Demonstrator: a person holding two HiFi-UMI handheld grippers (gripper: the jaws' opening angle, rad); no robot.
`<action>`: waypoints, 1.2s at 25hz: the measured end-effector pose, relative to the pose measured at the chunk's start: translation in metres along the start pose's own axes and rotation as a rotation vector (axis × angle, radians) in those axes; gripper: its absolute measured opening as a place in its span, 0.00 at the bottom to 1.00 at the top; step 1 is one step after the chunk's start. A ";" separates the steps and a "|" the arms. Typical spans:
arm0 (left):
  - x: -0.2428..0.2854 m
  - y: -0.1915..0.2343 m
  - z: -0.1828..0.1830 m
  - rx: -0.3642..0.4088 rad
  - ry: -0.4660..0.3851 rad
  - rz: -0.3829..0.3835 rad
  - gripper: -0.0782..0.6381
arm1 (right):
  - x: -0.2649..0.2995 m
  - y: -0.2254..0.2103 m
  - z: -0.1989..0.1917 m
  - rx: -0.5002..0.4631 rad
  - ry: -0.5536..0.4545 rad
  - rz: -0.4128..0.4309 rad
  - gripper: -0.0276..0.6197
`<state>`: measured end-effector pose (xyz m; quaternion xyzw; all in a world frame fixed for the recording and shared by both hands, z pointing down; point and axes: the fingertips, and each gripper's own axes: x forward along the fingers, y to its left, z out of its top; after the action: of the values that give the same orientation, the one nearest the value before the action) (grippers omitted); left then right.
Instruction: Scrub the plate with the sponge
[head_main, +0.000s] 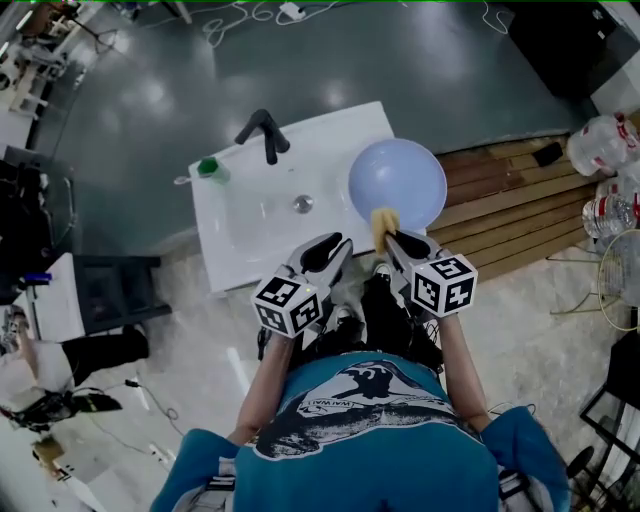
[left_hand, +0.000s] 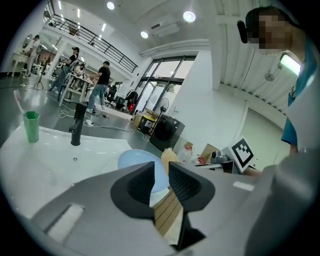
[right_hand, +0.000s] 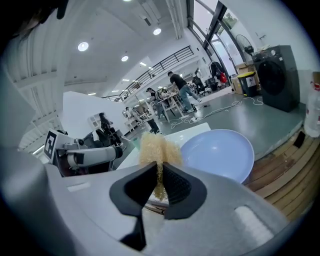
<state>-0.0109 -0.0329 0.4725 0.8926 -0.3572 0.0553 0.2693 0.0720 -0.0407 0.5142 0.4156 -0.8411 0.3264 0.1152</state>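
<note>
The right gripper (right_hand: 161, 175) has its jaws closed on the sponge (right_hand: 157, 147); the yellow, frizzy tuft stands up out of the pinch, squeezed thin between the pads. In the head view the sponge (head_main: 381, 222) sits at the near rim of the plate (head_main: 400, 180); whether the two touch I cannot tell. The plate is pale blue and lies on the right end of the white sink (head_main: 250, 225), its far side jutting past the edge over the wooden slats (head_main: 510, 200).

The left gripper (left_hand: 161, 172) holds nothing; its jaws stand a little apart, and only the plate (left_hand: 135, 160) and slats show through the gap. In the head view it hangs over the sink's near edge, just left of the right gripper (head_main: 395, 240).

A black faucet (head_main: 265, 130) and a green cup (head_main: 208, 167) stand at the sink's far side; the drain (head_main: 303, 203) is near the middle.

Each gripper's cube (head_main: 290, 305) bears black-and-white square patterns, not letters; the shirt (head_main: 365, 410) carries a printed figure with lettering too small to read; the bottles (head_main: 605, 140) at right have red labels, also unreadable.
</note>
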 end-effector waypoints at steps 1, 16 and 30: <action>-0.006 -0.002 -0.002 0.006 -0.001 -0.004 0.24 | -0.004 0.005 -0.004 0.005 -0.008 -0.009 0.09; -0.080 -0.055 -0.053 0.132 0.034 -0.086 0.13 | -0.063 0.076 -0.059 0.031 -0.094 -0.077 0.09; -0.115 -0.083 -0.084 0.158 0.061 -0.139 0.13 | -0.089 0.110 -0.092 0.003 -0.107 -0.087 0.09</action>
<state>-0.0323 0.1304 0.4740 0.9316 -0.2805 0.0919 0.2121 0.0357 0.1229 0.4933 0.4688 -0.8267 0.2995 0.0837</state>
